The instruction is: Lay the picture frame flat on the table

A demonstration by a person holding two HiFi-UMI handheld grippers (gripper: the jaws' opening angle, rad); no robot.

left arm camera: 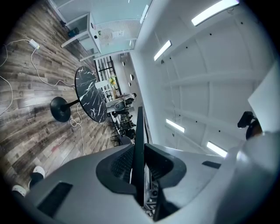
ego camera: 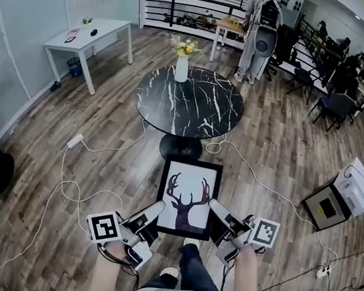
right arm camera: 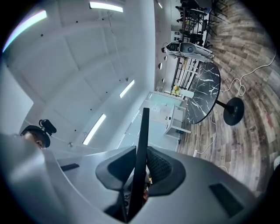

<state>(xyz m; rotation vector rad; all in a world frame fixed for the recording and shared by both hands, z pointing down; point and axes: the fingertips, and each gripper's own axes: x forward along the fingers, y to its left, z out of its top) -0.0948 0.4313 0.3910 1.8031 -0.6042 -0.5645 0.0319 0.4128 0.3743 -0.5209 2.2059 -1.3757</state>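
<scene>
A black picture frame [ego camera: 188, 197] with a deer-antler print is held in the air in front of me, short of the round black marble table [ego camera: 190, 100]. My left gripper [ego camera: 156, 211] is shut on the frame's lower left edge. At the lower right edge my right gripper [ego camera: 216, 212] is shut too. In the left gripper view the frame's black edge [left arm camera: 138, 144] runs between the two pads. The same thin black edge [right arm camera: 141, 157] sits clamped between the pads in the right gripper view.
A white vase of yellow flowers [ego camera: 183, 63] stands at the table's far rim. White cables [ego camera: 80, 191] and a power adapter [ego camera: 74, 140] lie on the wooden floor. A white desk [ego camera: 88, 38] is at far left, a white box [ego camera: 355, 190] at right, a person [ego camera: 260, 31] beyond the table.
</scene>
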